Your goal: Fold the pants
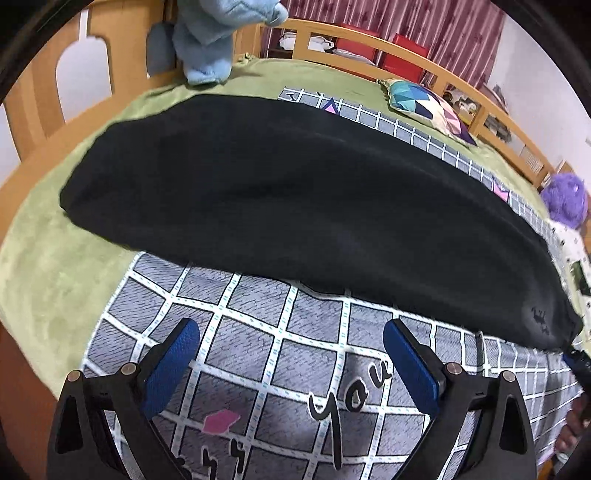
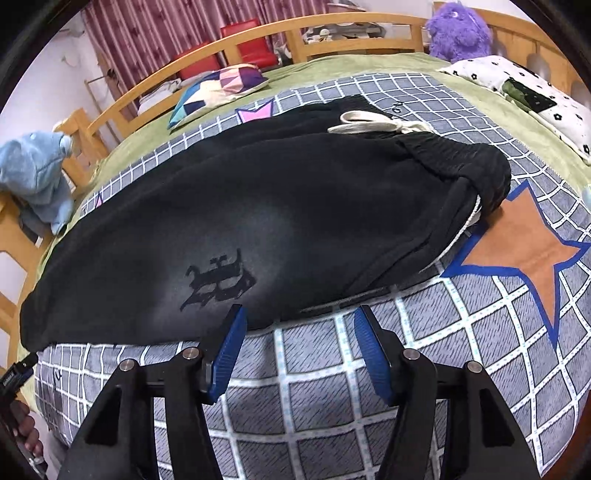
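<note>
Black pants [image 1: 295, 199] lie lengthwise, folded leg over leg, across a grey checked blanket [image 1: 280, 354] on a bed with a green cover [image 1: 55, 266]. Waistband with pale drawstring [image 2: 373, 125] at the right end; a dark printed emblem [image 2: 218, 282] near the front edge. Left gripper [image 1: 291, 339] hovers over the blanket just short of the pants, jaws spread wide, holding nothing. Right gripper [image 2: 299, 332] likewise wide apart and empty, its left pad [image 2: 229, 354] at the pants' near edge; contact cannot be told. Background: patterned pillow [image 2: 218, 88], blue plush [image 2: 33, 173], purple plush [image 2: 458, 31], wooden rail [image 1: 369, 48].
</note>
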{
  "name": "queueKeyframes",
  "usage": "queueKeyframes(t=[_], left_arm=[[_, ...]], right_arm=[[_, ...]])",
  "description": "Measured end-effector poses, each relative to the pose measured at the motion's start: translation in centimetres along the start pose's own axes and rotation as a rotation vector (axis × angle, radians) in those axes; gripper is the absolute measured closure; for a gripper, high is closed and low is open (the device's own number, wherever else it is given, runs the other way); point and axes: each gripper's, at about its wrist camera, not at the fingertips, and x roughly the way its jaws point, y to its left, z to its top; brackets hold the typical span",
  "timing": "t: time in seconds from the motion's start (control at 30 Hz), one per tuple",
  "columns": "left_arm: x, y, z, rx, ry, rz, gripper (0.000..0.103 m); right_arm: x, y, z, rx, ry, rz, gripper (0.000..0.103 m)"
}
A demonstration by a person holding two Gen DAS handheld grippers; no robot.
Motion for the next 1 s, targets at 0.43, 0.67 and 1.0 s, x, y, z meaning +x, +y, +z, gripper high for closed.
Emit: queueKeyframes(t=[0.43, 0.67, 1.0], left_arm=[[3.8, 2.1, 2.4, -0.174, 0.041, -0.113, 0.023], [5.7, 3.7, 4.8, -0.277, 0.060, -0.101, 0.070], [2.3, 2.6, 10.5, -0.175, -0.032, -0.109, 0.093]], right_arm=[[4.3, -0.8, 1.9, 0.105, 0.069, 0.097, 0.041], [5.7, 0.3, 3.5, 0.072, 0.072, 0.060, 0.072], [1.0, 3.3, 7.7, -0.028, -0.077, 0.084, 0.085]])
